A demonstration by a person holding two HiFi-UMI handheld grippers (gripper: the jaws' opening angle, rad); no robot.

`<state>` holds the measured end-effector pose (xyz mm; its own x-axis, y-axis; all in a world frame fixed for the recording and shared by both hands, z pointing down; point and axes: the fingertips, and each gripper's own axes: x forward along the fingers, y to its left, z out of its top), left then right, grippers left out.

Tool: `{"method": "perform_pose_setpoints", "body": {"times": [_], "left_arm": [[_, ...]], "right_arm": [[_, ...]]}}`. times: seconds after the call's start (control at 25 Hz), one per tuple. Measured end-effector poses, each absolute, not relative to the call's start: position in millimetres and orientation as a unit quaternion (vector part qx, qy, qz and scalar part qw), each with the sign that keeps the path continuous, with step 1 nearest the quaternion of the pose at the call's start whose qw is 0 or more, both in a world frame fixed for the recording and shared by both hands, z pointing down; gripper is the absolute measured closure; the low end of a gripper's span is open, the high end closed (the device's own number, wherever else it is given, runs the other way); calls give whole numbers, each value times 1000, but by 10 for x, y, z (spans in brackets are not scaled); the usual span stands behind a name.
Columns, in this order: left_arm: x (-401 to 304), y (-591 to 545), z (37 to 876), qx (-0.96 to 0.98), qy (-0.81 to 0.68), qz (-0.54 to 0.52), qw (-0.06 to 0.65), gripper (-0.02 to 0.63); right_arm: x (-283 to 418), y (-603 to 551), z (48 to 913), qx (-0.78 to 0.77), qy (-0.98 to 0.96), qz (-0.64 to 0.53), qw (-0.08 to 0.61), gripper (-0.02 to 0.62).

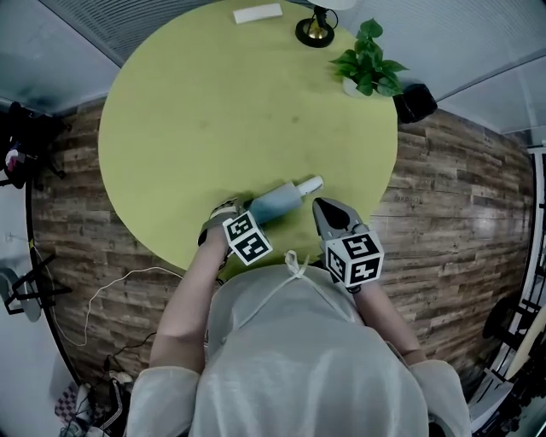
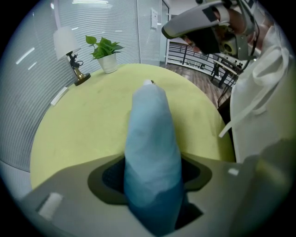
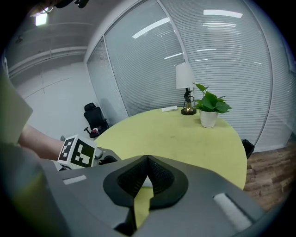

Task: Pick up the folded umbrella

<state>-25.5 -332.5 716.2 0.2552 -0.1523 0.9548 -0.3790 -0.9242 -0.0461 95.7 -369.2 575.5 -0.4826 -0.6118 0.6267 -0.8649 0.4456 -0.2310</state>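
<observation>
Nearest, filling 6 o'clock of the head view: shoulders in a loose white smock (image 1: pixel 299 358), bare forearms (image 1: pixel 183 299) reaching out to two grey claws topped with black-and-white marker cubes (image 1: pixel 247 238). Left claw (image 1: pixel 237 218), near 7 o'clock of the round yellow-green tabletop (image 1: pixel 213 102), tipped steeply down and clamped on the near end of the folded pale-blue fabric umbrella (image 1: pixel 281 201); seen in the left gripper view with dark pads against both sides of the blue bundle and no gap either side. Umbrella lying low along the tabletop's 6 o'clock edge, white cap end aimed toward 2 o'clock. Right claw (image 1: pixel 321 205), at about 5 o'clock, just beside that cap end and seemingly apart from it; jaw tips together in the right gripper view, nothing between them, only a thin slit of yellow lower down. Far across, toward 1 o'clock: leafy green plant in a white pot (image 1: pixel 368 64), small lamp on a round brass-and-black base (image 1: pixel 316 32), and at 12 o'clock a flat white card (image 1: pixel 257 13). Around the tabletop, brown wood-plank floor (image 1: pixel 452 188), with a thin white cable (image 1: pixel 111 286) looping at 8 o'clock.
</observation>
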Motion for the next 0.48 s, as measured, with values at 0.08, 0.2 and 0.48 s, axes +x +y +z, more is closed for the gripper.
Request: {"method": "perform_pose_setpoints", "body": {"times": [0.08,0.2,0.48], "left_arm": [[-243,-3328,7157,785,-170,589,87,313],[-245,-3323,7144,782,-173,594,73,314],[-284,-3380,6892,796,-212,565,51,316]], "right_arm": [[983,-3654,5752,454,-816,271,234,595],[1013,-3599,5740,457,-815,269,234,595],[1038,-3511,5654,462,-816,262,227,595]]}}
